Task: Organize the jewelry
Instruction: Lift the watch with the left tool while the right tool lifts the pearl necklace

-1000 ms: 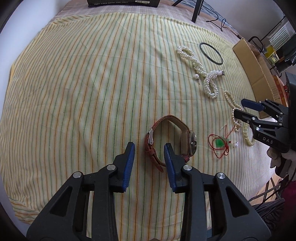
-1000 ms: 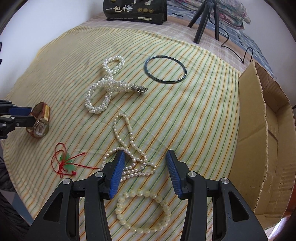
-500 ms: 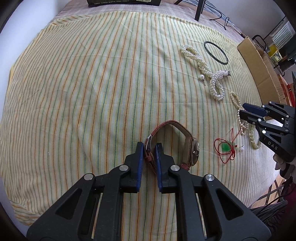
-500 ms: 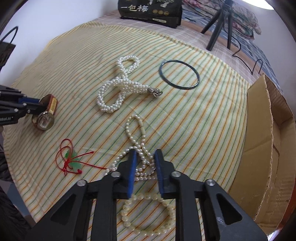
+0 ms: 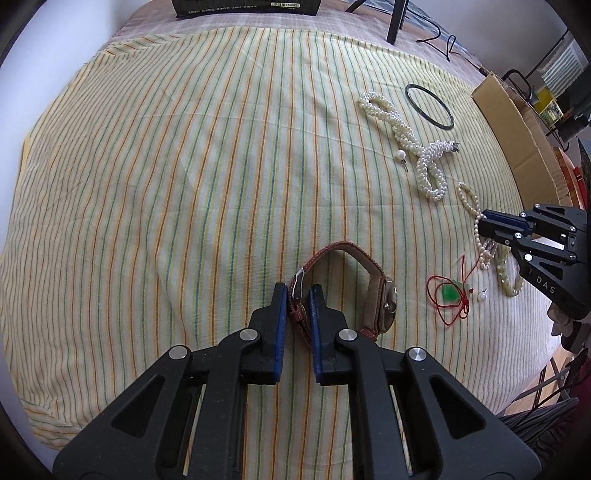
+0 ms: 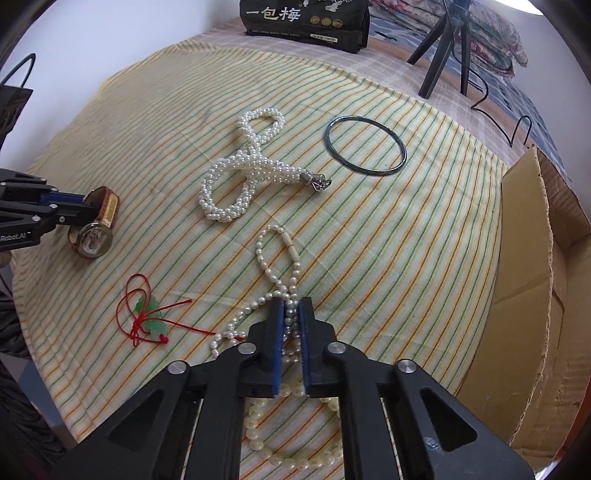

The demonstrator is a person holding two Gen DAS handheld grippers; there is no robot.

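Observation:
A wristwatch [image 5: 384, 306] with a red woven strap lies on the striped cloth [image 5: 184, 184]. My left gripper [image 5: 298, 295] is shut on the strap near its buckle. In the right wrist view the watch [image 6: 96, 229] sits at the left with the left gripper's fingers [image 6: 55, 214] on it. My right gripper [image 6: 291, 310] is shut on a thin pearl necklace [image 6: 275, 258] that trails away over the cloth. A cream bead bracelet [image 6: 291, 435] lies partly under that gripper. From the left wrist view the right gripper [image 5: 484, 225] shows at the right edge.
A twisted pearl rope [image 6: 243, 177], a dark green bangle [image 6: 365, 149] and a red cord with a green pendant [image 6: 147, 317] lie on the cloth. Two loose pearl earrings [image 5: 399, 156] [image 5: 481, 296] lie apart. An open cardboard box [image 6: 535, 280] stands right. A black bag [image 6: 306, 14] and tripod [image 6: 443, 37] stand behind.
Both grippers have shut from open: the left onto the watch strap, the right onto the thin pearl necklace. Neither hand has shifted much.

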